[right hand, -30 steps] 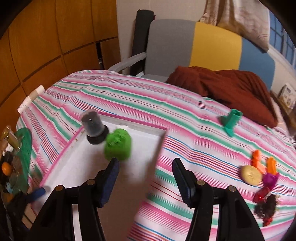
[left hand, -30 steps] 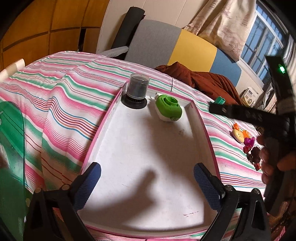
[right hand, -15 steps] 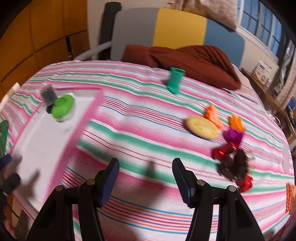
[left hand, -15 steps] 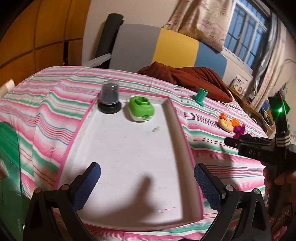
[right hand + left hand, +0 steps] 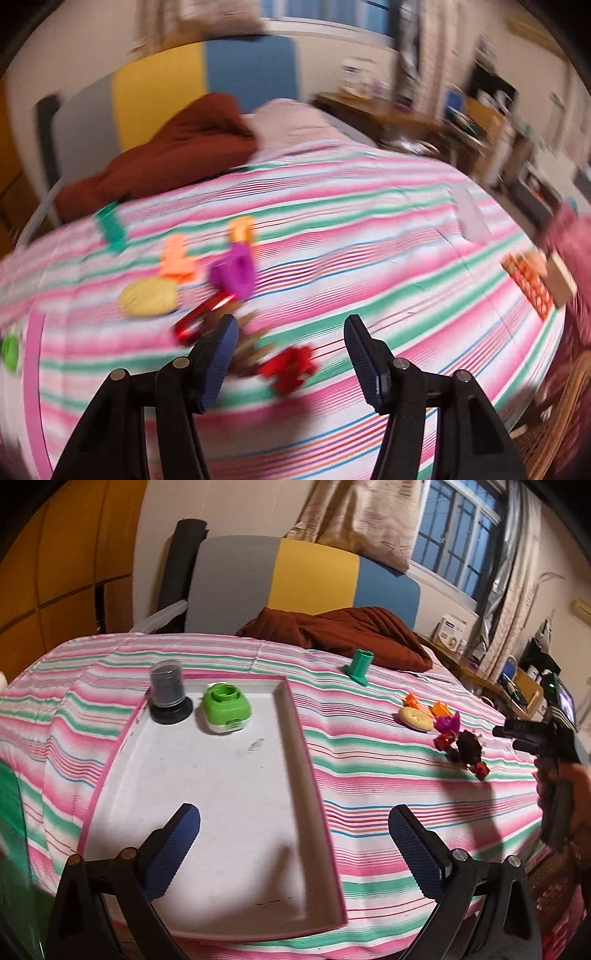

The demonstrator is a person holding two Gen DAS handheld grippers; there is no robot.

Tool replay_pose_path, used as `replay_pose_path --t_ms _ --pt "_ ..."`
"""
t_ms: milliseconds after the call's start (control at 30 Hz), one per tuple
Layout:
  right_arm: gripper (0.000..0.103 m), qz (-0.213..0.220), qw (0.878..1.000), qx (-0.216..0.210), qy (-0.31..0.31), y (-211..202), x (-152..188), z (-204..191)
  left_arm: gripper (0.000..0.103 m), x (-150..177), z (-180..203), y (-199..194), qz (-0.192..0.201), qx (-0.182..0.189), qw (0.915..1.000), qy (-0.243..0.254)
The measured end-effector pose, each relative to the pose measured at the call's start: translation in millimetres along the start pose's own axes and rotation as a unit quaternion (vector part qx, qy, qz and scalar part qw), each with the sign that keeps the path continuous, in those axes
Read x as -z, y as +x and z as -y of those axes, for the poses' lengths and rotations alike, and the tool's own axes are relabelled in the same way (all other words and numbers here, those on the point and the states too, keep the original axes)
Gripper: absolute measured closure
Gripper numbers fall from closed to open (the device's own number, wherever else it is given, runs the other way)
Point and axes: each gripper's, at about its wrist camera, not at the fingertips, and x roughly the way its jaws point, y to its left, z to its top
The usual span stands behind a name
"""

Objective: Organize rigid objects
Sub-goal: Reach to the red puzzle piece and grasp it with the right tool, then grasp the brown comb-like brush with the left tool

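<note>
A pink-rimmed white tray (image 5: 295, 716) lies on the striped bedspread and holds a grey jar on a black base (image 5: 168, 696) and a green box (image 5: 225, 709). My left gripper (image 5: 293, 849) is open and empty above the tray's near right edge. Right of the tray lie a teal piece (image 5: 360, 666), a yellow disc (image 5: 415, 718) and a cluster of small orange, purple and red toys (image 5: 460, 744). My right gripper (image 5: 290, 354) is open and empty just above the red toys (image 5: 290, 367); this view is blurred. The yellow disc (image 5: 147, 297) and purple toy (image 5: 234, 273) lie to its left.
A rust-brown blanket (image 5: 343, 631) lies at the far side of the bed before a grey, yellow and blue headboard (image 5: 303, 579). A desk with clutter (image 5: 517, 686) stands at the right. A patterned box (image 5: 532, 284) sits at the bed's right edge.
My right gripper has swung right, from the tray over to the toy cluster, still open. My left gripper has turned rightward over the tray, still open.
</note>
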Motion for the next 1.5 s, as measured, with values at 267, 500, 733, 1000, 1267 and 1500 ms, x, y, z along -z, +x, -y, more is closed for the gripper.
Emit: replay_pose_path --t_ms 267,500,733,1000,1267,1500 --pt "0.043 -0.056 0.998 -0.009 0.014 40.3 0.2 15.0 0.000 3.4 11.6 4.4 -0.011 0.003 0.9998 0.017" --pt "0.043 -0.123 0.991 -0.032 0.041 59.4 13.0 23.9 0.000 6.3 22.1 11.0 -0.022 0.006 0.9993 0.029" --pt "0.062 -0.134 0.990 -0.050 0.003 60.5 18.9 11.3 0.000 5.7 40.0 14.8 -0.023 0.015 0.9983 0.052" --pt "0.070 -0.132 0.990 -0.024 0.048 55.9 17.2 32.1 0.000 -17.8 76.1 29.9 -0.020 0.040 0.9962 0.075" --pt "0.070 -0.133 0.984 -0.004 0.116 52.3 20.0 55.4 0.000 -53.3 156.4 84.9 -0.047 0.082 0.9891 0.113" --pt "0.070 -0.136 0.983 -0.003 0.122 50.5 22.6 56.5 0.000 -73.5 234.8 130.9 -0.044 0.088 0.9801 0.172"
